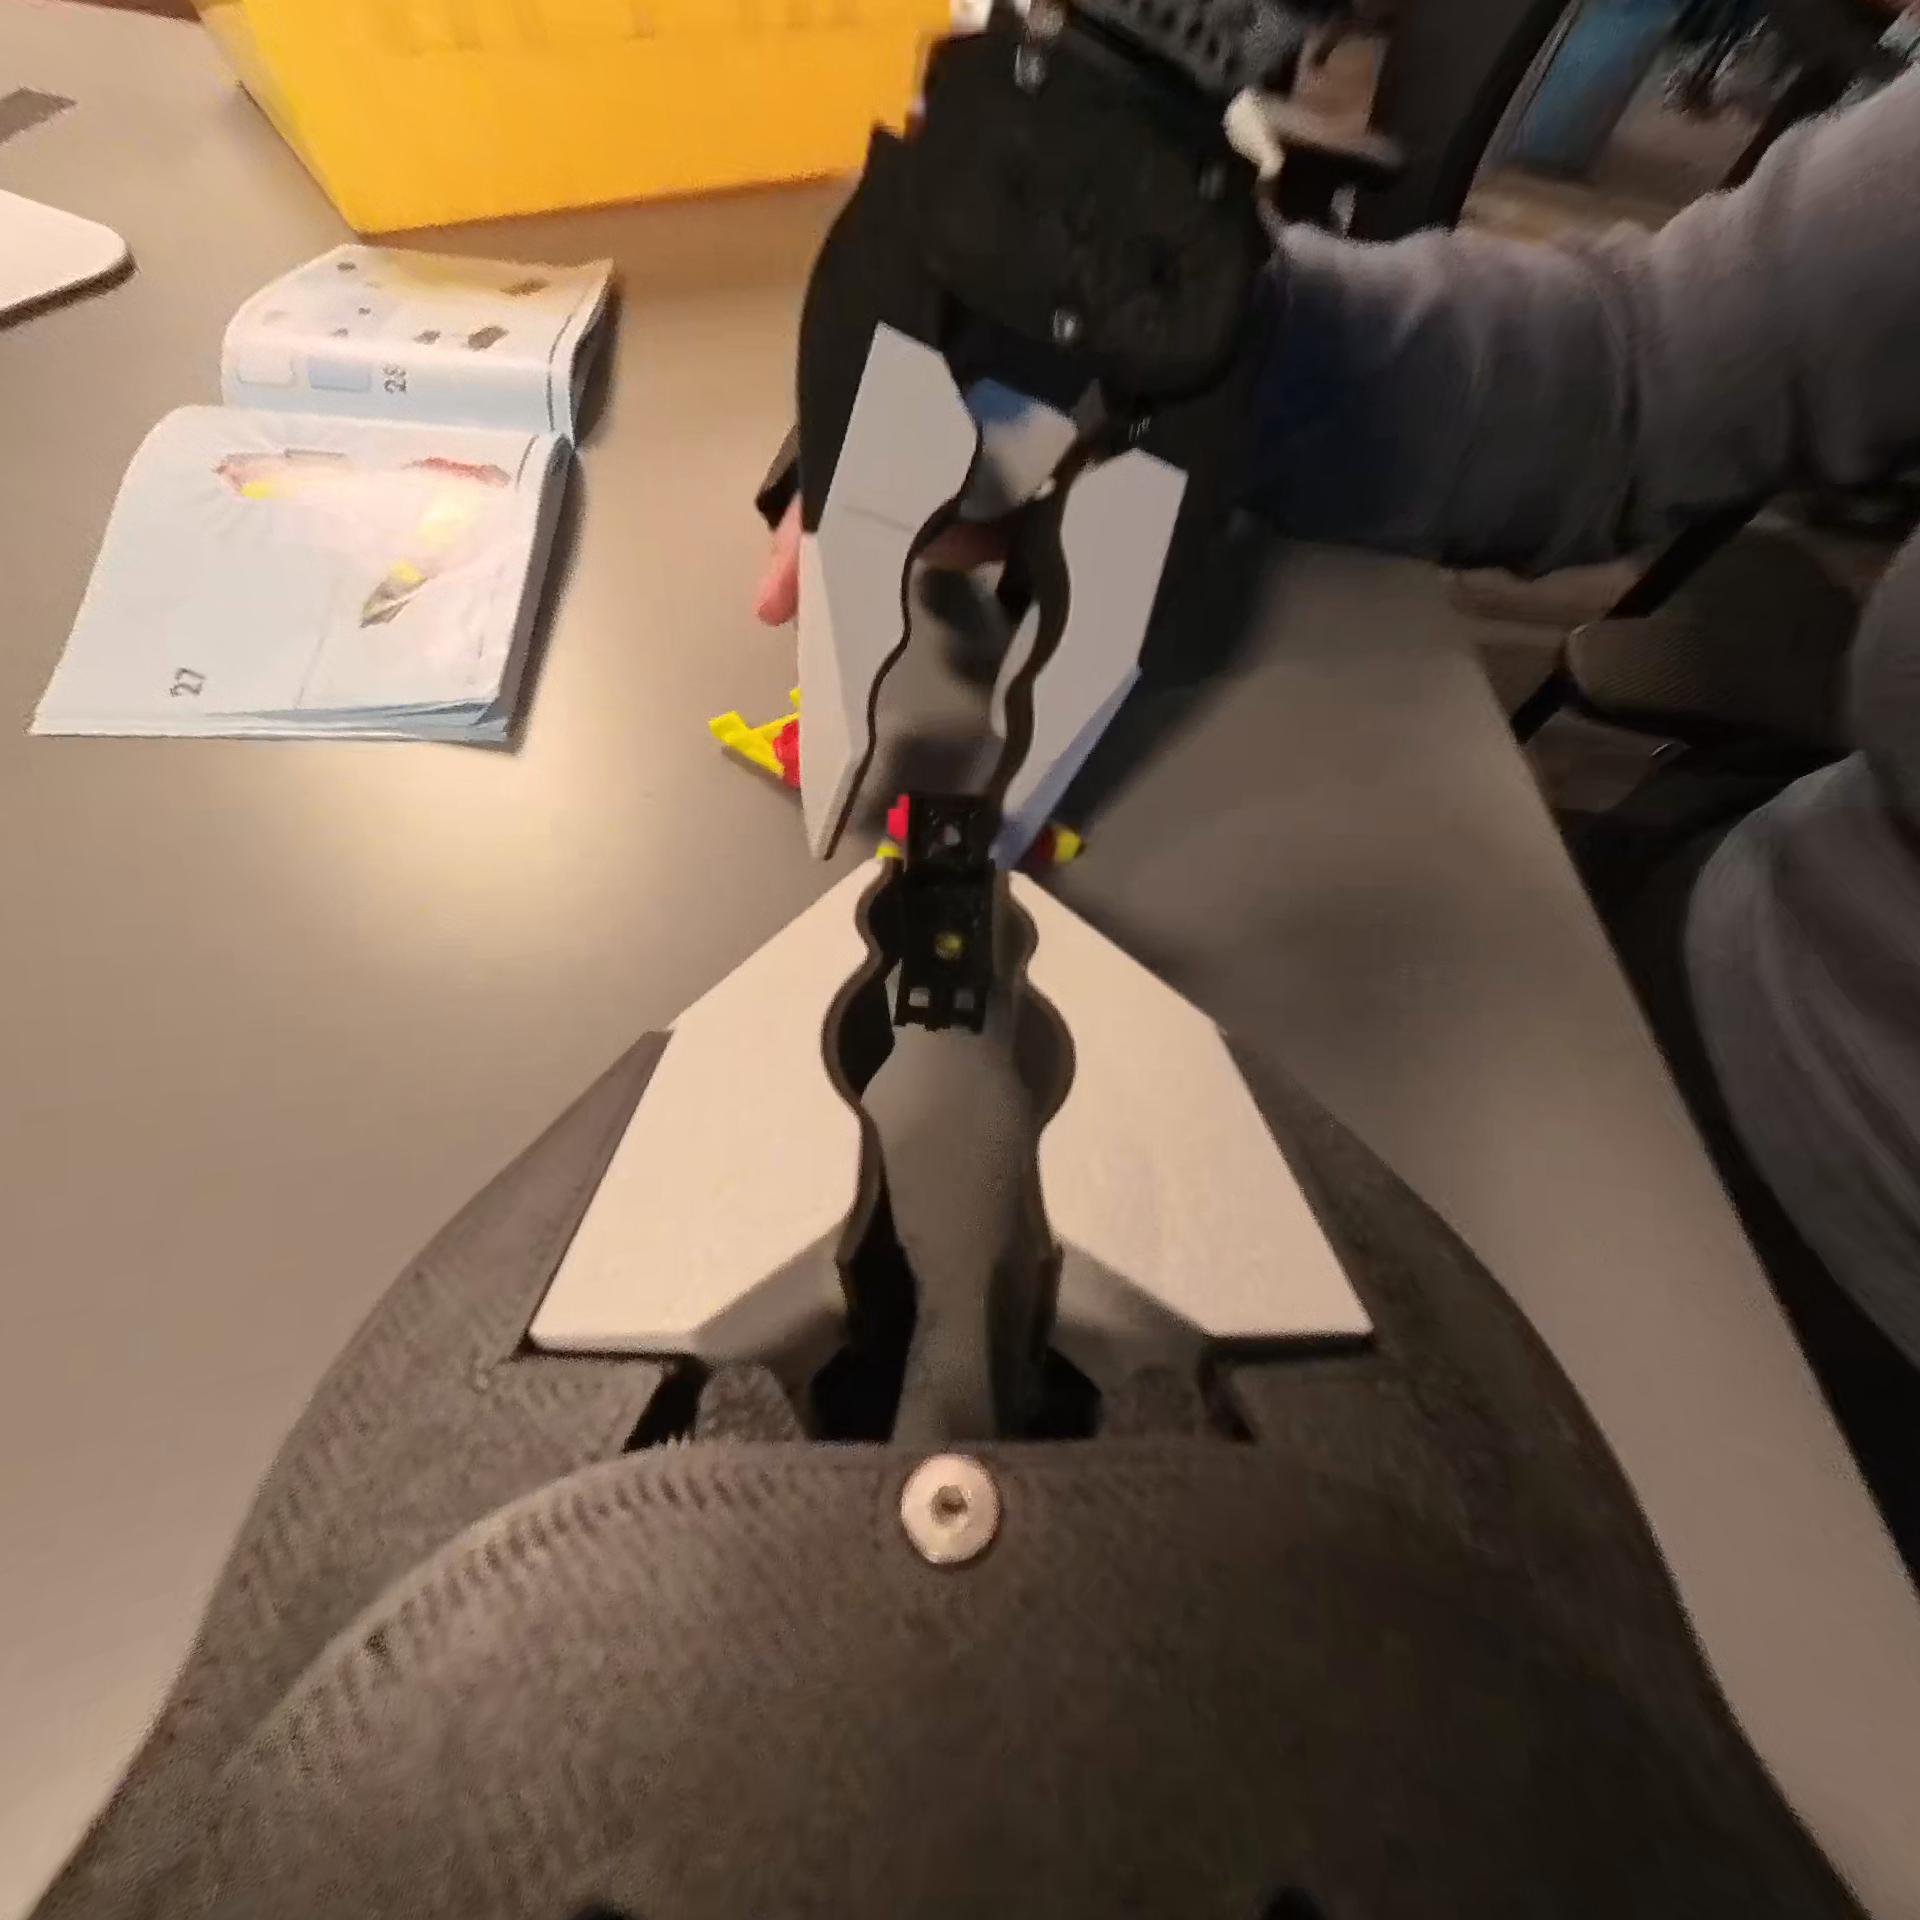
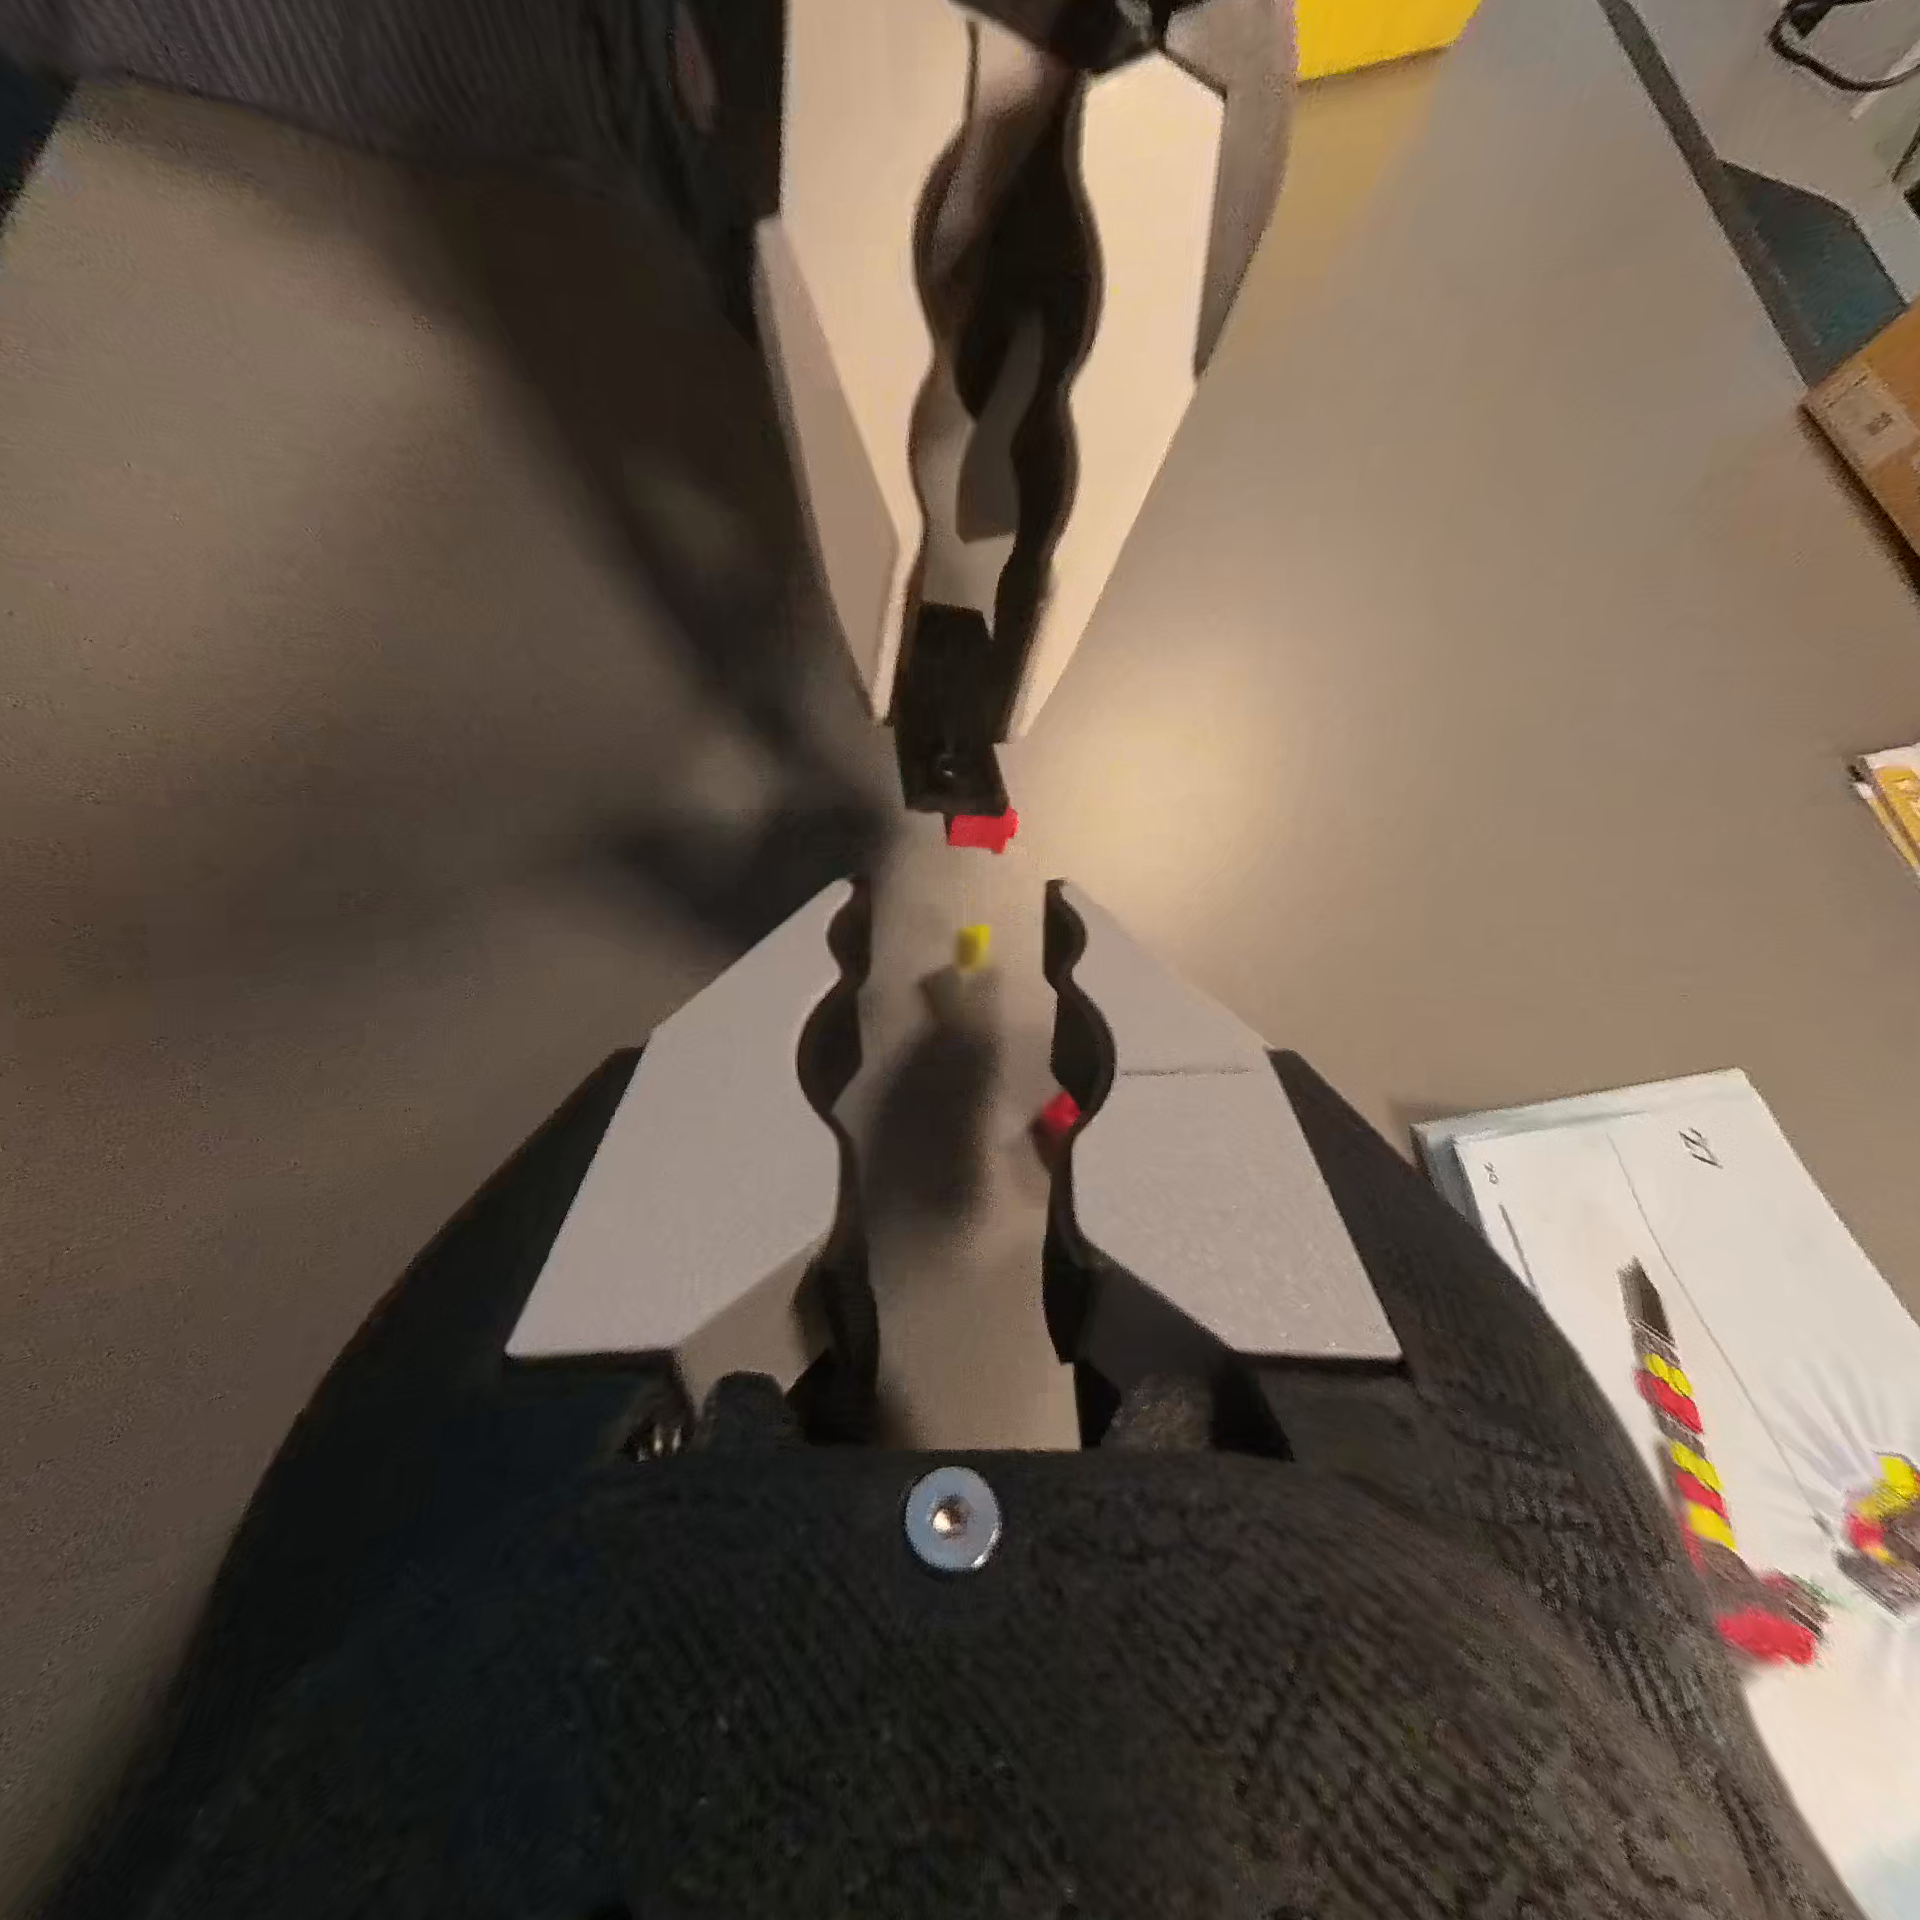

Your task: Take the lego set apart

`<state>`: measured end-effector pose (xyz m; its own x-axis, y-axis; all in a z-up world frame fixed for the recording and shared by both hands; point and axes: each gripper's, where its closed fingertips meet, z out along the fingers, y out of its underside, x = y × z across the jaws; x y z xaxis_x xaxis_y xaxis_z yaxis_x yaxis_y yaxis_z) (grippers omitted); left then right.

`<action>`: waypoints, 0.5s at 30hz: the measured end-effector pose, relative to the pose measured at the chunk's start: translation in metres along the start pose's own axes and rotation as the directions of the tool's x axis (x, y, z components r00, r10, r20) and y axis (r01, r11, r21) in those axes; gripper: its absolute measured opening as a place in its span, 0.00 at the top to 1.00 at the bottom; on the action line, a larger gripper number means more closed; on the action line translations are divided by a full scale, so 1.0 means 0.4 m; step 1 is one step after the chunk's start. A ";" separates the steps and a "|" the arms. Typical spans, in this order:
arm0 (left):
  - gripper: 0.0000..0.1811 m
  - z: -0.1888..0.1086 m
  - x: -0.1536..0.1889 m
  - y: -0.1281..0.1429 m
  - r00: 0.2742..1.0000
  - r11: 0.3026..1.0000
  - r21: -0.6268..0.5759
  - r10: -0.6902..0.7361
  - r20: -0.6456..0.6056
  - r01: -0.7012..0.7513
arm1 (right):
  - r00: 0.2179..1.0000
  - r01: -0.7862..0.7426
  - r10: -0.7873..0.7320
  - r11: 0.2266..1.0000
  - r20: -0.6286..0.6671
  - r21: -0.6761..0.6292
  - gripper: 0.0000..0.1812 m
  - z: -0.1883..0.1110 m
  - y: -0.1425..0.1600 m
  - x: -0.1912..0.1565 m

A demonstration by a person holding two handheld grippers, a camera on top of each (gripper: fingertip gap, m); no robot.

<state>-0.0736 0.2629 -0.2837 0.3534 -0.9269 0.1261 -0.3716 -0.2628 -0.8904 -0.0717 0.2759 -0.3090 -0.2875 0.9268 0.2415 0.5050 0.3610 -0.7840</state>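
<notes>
Grey table (image 1: pixel 312 1039): open booklet (image 1: pixel 343 520), yellow box (image 1: pixel 582 104); left claw (image 1: pixel 940 904) clamps black lego piece (image 1: pixel 943 956); right claw (image 2: pixel 951 904) apart.

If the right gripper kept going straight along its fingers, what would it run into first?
Probably the black lego piece with its red end, clamped in the left gripper directly opposite. The right gripper is open, and a small yellow bit shows between its fingers, though its depth is unclear.

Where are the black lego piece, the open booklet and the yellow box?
black lego piece (image 1: pixel 940 935), left wrist view, its studded middle.
open booklet (image 1: pixel 312 582), left wrist view, near page.
yellow box (image 1: pixel 582 114), left wrist view, front wall.
</notes>
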 end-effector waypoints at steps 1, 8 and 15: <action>0.92 -0.004 0.005 -0.006 0.999 0.999 0.019 -0.024 -0.028 0.025 | 0.999 -0.023 0.022 0.999 0.028 0.031 0.82 0.001 -0.013 -0.009; 0.91 -0.002 0.017 -0.007 0.997 0.999 0.020 -0.030 -0.066 0.031 | 0.987 -0.137 0.125 0.982 0.102 0.128 0.91 -0.011 -0.055 -0.018; 0.92 -0.022 0.001 0.002 0.994 0.995 0.018 -0.094 -0.051 0.096 | 0.983 0.133 -0.132 0.991 -0.127 -0.001 0.95 -0.021 -0.025 0.033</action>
<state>-0.0813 0.2598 -0.2804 0.3426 -0.9104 0.2319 -0.3203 -0.3452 -0.8822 -0.0735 0.2854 -0.2932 -0.2461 0.8766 0.4134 0.4635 0.4811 -0.7441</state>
